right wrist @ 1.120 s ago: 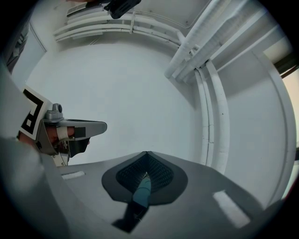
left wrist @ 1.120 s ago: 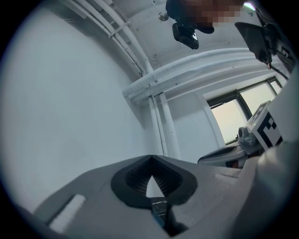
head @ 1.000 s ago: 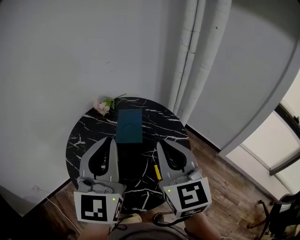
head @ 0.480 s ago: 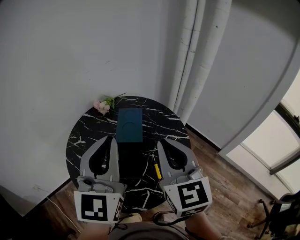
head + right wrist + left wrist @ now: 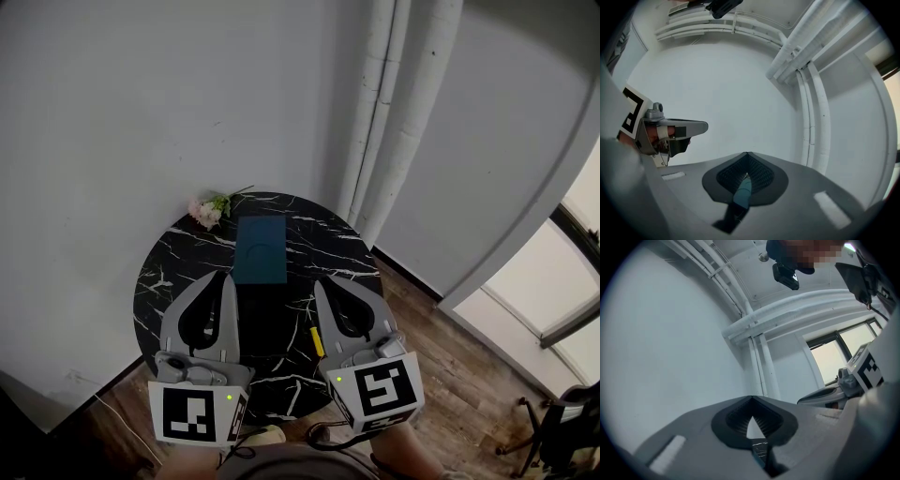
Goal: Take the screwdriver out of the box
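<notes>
A dark teal box (image 5: pixel 260 249) lies flat with its lid down on the round black marble table (image 5: pixel 169 267), just beyond both grippers. A slim yellow tool (image 5: pixel 316 342), maybe the screwdriver, lies on the table against the inner side of my right gripper. My left gripper (image 5: pixel 225 280) hovers over the table's near left, jaws together and empty. My right gripper (image 5: pixel 319 285) hovers at the near right, also shut on nothing. In the left gripper view the left gripper (image 5: pixel 751 398) has its tips meeting against the wall. The right gripper (image 5: pixel 747 154) looks the same in the right gripper view.
A small bunch of pink flowers (image 5: pixel 208 211) lies at the table's far left edge, against the white wall. White pipes (image 5: pixel 380 112) run up the corner behind the table. Wooden floor (image 5: pixel 450 366) shows to the right.
</notes>
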### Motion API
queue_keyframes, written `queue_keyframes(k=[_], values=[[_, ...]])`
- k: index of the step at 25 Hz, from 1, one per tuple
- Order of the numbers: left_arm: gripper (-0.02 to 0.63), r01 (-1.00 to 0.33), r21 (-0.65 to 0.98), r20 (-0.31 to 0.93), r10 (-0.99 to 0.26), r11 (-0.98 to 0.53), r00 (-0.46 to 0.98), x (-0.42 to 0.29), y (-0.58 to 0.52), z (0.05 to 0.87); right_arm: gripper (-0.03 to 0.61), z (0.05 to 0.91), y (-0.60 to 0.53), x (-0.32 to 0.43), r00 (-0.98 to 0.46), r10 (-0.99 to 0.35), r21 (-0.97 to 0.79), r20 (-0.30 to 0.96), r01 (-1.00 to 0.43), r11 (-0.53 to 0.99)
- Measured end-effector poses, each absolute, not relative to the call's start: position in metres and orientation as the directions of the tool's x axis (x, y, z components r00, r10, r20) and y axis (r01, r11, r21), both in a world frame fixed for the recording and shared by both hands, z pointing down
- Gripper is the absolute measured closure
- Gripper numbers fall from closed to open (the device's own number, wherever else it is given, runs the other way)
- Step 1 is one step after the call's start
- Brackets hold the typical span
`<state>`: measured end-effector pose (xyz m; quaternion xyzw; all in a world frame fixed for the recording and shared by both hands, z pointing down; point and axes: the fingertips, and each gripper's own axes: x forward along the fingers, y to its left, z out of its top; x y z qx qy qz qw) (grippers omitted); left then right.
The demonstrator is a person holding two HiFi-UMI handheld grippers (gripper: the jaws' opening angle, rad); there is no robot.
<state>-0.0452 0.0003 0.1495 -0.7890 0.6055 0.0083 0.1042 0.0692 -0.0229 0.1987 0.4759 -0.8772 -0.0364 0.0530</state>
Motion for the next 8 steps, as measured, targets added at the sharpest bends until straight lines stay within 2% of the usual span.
queue_keyframes(k=[8], values=[[0.614, -0.957, -0.154, -0.147, -0.952, -0.247, 0.270, -0.0473, 0.0012, 0.1457, 0.554, 0.1946, -0.0228, 0.0667, -0.542, -0.839, 0.121, 0.052, -0.831, 0.544]])
